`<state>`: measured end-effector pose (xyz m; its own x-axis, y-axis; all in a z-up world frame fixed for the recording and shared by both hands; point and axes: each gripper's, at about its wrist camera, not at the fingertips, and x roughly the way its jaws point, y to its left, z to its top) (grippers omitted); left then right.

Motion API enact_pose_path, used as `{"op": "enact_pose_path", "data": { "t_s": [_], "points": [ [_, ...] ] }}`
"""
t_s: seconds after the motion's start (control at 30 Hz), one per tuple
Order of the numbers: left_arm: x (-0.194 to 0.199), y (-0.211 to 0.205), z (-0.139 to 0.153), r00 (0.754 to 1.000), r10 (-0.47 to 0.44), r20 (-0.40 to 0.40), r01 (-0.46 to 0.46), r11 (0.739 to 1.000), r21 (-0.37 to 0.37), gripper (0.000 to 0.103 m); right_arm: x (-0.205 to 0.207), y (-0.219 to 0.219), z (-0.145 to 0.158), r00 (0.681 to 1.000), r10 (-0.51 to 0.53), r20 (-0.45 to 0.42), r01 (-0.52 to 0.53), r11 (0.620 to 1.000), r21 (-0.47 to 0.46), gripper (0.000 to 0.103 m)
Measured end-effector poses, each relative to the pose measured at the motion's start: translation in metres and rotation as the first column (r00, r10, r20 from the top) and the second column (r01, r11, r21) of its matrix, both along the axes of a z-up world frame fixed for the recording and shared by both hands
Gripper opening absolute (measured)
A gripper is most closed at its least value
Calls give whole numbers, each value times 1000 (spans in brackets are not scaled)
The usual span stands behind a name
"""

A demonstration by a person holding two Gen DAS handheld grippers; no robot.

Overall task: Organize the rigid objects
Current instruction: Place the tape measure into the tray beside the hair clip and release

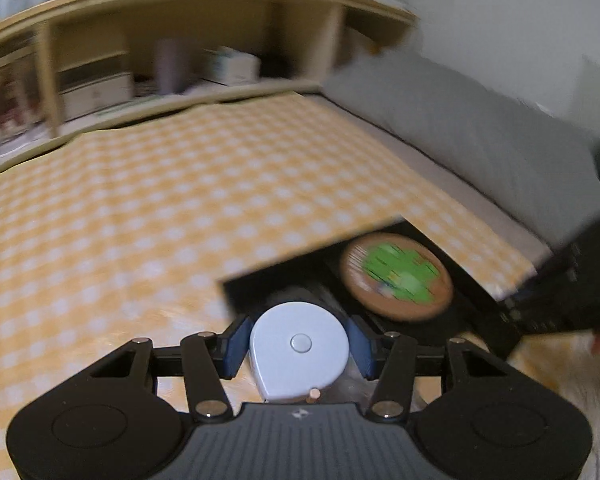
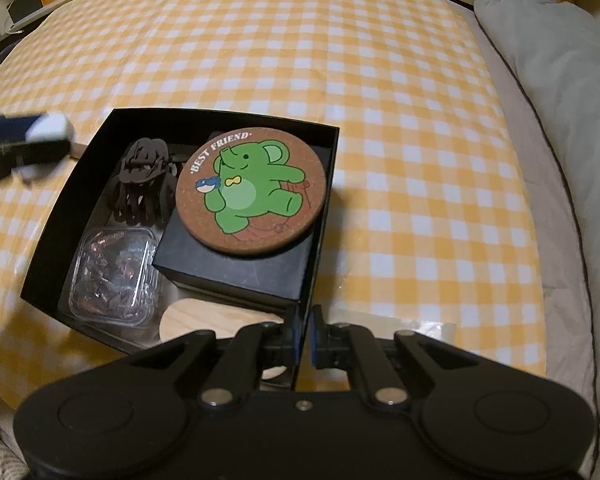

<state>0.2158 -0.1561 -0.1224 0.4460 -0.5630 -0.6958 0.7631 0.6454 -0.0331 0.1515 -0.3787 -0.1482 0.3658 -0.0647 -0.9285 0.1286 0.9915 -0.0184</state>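
My left gripper (image 1: pixel 298 342) is shut on a white rounded case (image 1: pixel 300 348) with a small centre button, its blue pads pressing both sides. It hangs just outside the left wall of an open black box (image 2: pixel 60 216). The right wrist view shows that gripper (image 2: pixel 28 136) blurred at the left edge. My right gripper (image 2: pixel 306 340) is shut on the box's near right wall. Inside lie a cork coaster (image 2: pixel 252 192) with a green elephant on a smaller black box (image 2: pixel 236 272), a brown claw clip (image 2: pixel 140 176), a clear plastic case (image 2: pixel 116 280) and a wooden disc (image 2: pixel 196 320).
The box stands on a yellow and white checked cloth (image 2: pixel 380 80) with much bare surface beyond it. A grey pillow (image 2: pixel 548 60) lies along the right side. A wooden shelf unit (image 1: pixel 180 60) with boxes runs along the back.
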Motion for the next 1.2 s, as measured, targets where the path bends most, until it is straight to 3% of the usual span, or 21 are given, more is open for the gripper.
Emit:
{"op": "enact_pose_path", "data": {
  "t_s": [0.1,0.23,0.33,0.37,0.43,0.53,0.9,1.2],
  "points": [
    [-15,-9,-13,999,-50,15,50,998,42,53,1,2,-1,1000,4,-9,-4,1000,-15,6],
    [-19,-12,-24,997,-54,47,51,996,76,53,1,4,-3,1000,3,-10,-3,1000,-20,6],
    [-14,-9,-26,998,-35,45,33,998,45,55,2,1,-3,1000,-11,-9,11,1000,-2,5],
    [-13,-9,-26,999,-28,46,26,999,34,56,2,0,-3,1000,-19,-11,19,1000,2,6],
    [-11,-10,-25,999,-18,45,16,999,33,70,3,-1,-2,1000,-26,-13,26,1000,1,5],
    [-12,-11,-21,999,-25,35,24,1000,20,80,3,0,-2,1000,-22,-12,22,1000,-9,6],
    [-11,-10,-11,999,-33,9,33,999,1,88,4,0,-1,1000,-18,-9,18,1000,-13,6],
    [19,18,20,992,122,-4,-122,986,-112,100,1,0,0,1000,-17,-8,17,1000,-6,6]
  ]
}}
